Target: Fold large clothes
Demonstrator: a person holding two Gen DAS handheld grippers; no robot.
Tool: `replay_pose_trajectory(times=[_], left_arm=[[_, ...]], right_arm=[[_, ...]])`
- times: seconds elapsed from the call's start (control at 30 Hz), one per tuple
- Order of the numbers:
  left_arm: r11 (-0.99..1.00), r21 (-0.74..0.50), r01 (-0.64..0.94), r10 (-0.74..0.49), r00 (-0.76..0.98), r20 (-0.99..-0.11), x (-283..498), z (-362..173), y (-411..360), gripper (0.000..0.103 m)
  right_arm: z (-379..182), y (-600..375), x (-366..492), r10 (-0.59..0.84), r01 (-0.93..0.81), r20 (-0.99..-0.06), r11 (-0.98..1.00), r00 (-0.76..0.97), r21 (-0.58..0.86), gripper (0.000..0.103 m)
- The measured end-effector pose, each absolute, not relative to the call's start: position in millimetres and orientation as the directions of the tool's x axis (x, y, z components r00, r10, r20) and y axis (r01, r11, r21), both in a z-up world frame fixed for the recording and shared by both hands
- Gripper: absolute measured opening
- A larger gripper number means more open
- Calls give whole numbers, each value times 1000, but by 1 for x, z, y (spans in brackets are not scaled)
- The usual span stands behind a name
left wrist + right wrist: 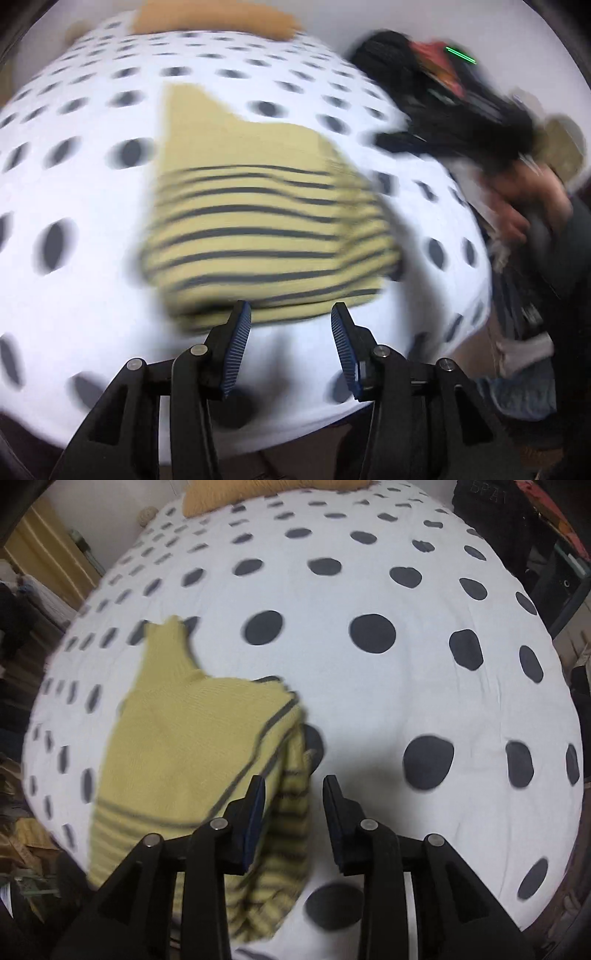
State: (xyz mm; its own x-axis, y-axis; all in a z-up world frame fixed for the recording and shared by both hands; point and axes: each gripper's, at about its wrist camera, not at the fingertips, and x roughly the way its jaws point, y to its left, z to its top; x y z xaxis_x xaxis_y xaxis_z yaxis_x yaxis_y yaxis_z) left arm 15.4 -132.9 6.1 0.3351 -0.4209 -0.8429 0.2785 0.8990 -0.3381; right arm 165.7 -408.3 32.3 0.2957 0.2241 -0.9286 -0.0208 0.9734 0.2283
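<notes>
A yellow knit sweater with dark stripes (258, 221) lies folded on a white bed cover with dark dots (74, 184). My left gripper (291, 314) is open and empty, its tips just at the sweater's near edge. In the right wrist view the sweater (184, 757) lies at the left, its high collar pointing away. My right gripper (293, 786) is open and empty, over the sweater's right edge and the dotted cover (406, 683). The left view is blurred by motion.
An orange-yellow pillow (258, 491) lies at the far end of the bed. The person's hand with the other black gripper (461, 110) shows at the right. Dark clothes and clutter (524, 314) stand off the bed's right side; yellow furniture (44, 554) is at the left.
</notes>
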Motion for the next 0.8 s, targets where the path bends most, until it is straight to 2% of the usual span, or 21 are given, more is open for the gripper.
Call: replay_pose_trajectory(times=[0.1,0.17,0.23,0.3,0.33,0.43,0.5,0.57,0.7,0.73,0.8], left_arm=[[933,-299,198,-353,359,-864,16,3,-91,46],[947,-268,176,-315,352,-881,17,-7,-77,46],[944,-289,161,-328,337,-882,17,-14,-70,46],[944,-284,167,-327,352,-877,18,-15,-70,46],[938,-292,186,-342,355,-870,19,-14,-73,46],[905,-343,252,-415,341,-844,23,-10,-85,46],[881,-353,314,-448,320,-835,24,-9,-100,47],[883,-306,354,-424,326,-845,24,-13,-118,47],[917,-268,294,-360,327,-874,46,-38,-122,46],[933,-250,257,-328,328,-886,52,-46,-116,41],[944,-263,201,-317,317,-894,58,-54,-102,42]], right_arm=[[42,-387,136,375,-27,-885,923,276,383,33],[27,-368,119,469,-15,-851,878,237,479,33],[-3,-353,111,472,20,-862,875,183,483,32],[-38,-357,106,388,79,-907,911,161,404,7],[-48,-363,105,364,107,-918,918,158,382,0],[-61,-396,101,485,231,-852,821,199,522,0],[-57,-397,99,477,230,-855,825,205,516,0],[-57,-394,99,467,225,-860,833,207,506,0],[-63,-394,97,482,254,-848,811,222,527,0],[-62,-395,93,484,258,-846,807,226,531,0],[-58,-395,86,490,258,-842,803,227,537,0]])
